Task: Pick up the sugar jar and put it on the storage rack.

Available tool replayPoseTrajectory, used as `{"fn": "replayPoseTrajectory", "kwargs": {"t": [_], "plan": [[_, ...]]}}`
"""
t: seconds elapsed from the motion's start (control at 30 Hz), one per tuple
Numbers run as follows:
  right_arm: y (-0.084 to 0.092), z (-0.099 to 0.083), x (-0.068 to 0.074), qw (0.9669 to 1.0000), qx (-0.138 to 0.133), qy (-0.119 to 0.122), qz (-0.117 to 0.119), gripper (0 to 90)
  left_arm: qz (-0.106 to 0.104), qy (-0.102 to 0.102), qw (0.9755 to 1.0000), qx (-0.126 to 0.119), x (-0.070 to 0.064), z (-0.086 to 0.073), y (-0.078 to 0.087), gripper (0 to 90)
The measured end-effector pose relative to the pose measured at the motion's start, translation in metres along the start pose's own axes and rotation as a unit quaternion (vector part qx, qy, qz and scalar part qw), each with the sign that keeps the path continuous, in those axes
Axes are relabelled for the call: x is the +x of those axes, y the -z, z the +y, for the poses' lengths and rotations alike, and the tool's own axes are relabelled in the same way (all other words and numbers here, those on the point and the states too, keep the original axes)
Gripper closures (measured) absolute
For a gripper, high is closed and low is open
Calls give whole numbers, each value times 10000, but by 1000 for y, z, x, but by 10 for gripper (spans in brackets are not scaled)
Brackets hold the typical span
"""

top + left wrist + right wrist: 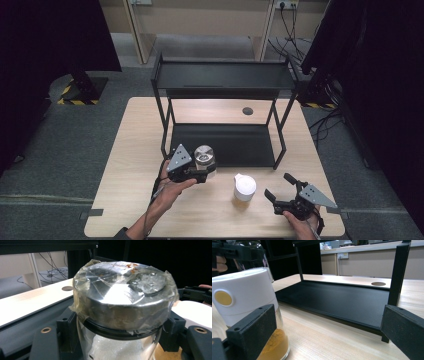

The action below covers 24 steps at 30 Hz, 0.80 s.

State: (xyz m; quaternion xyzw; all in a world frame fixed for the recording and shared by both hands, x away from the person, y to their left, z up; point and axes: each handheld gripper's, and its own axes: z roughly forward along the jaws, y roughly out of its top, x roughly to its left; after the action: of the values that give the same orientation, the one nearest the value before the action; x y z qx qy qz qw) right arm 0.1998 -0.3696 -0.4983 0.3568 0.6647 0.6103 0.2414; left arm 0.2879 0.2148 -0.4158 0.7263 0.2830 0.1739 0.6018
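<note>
Just left of centre in the high view, our left gripper (202, 172) clamps the glass jar (204, 159) below its lid (keeping it upright); our right gripper (282, 192), lower right, gapes empty.

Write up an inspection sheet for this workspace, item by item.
Surface: light wooden table, round hole near the back.
Job's things: glass jar with a taped metal lid, white grains inside; white-capped jar of orange powder standing on the table.
Clutter: black two-tier rack.
Grippers: left gripper shut on the glass jar; right gripper open beside the white-capped jar.
Cables: bundle on the floor at right.
Surroundings: grey carpet, dark curtains.
</note>
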Motion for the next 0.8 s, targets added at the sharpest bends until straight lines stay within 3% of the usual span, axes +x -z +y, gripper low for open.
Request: {"fn": "replayPoseTrajectory", "kwargs": {"t": [0.3,0.8], "plan": [[0,0,0,10000,-2,2,6,5,-85,-50,9999,20,5,18,5,311],[0,0,0,10000,-1,-4,-5,5,-128,-110,9998,-80,15,69,18,311]]}}
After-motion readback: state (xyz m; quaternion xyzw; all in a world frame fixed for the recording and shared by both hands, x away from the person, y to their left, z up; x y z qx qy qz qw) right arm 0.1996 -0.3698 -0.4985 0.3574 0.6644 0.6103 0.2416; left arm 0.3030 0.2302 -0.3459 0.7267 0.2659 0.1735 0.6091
